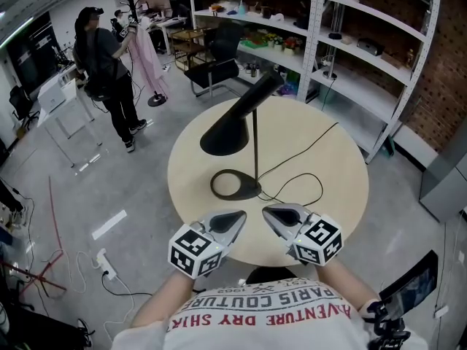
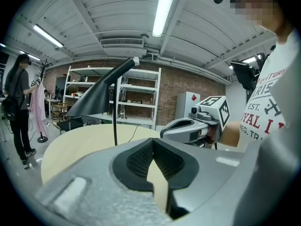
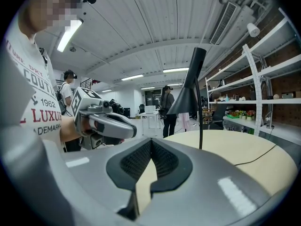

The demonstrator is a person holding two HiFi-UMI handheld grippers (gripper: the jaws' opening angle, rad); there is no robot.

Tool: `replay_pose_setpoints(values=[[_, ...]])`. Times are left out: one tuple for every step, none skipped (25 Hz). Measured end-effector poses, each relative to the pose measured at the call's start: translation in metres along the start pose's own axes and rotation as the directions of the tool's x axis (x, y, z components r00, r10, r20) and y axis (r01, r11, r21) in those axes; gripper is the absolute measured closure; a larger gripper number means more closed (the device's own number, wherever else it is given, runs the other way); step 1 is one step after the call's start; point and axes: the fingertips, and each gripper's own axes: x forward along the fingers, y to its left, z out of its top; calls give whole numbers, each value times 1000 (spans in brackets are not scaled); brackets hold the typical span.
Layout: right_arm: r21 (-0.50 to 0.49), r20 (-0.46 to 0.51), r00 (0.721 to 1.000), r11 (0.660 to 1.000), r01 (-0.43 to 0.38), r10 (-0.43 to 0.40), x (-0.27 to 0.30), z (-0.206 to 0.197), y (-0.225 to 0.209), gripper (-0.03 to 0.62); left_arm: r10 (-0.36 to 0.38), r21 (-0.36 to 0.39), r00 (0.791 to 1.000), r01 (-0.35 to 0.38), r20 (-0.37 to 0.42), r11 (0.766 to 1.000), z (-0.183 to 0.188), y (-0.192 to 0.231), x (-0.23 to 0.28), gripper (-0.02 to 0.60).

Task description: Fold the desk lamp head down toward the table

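Left tool (image 1: 235, 219) and right tool (image 1: 271, 213) sit side by side, closed and empty, pointing toward the lamp (image 1: 230, 126).

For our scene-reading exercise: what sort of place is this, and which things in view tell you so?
Probably a workshop or lab, not a home: white metal shelving racks holding assorted items, a grey hard floor with a power strip lying on it, and a brick wall behind the shelves.

free: bare strip of table (image 1: 343, 166) at near edge, left and far-right tabletop | blocked: lamp base (image 1: 246, 190) near centre, upright stem (image 1: 255, 152), slanted head (image 1: 233, 126) above | low: cord (image 1: 321, 188) looping right of base
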Motion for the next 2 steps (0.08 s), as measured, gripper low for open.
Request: replay_pose_setpoints(values=[[-1,1,1000,1000,1,-1,-1,0,0,592,-1,-1,1000,1,0,1000,0,-1,0,580],[-2,1,1000,1000,1,-1,-2,0,0,592,-3,-2,1000,3,0,1000,1,-2,1,580]])
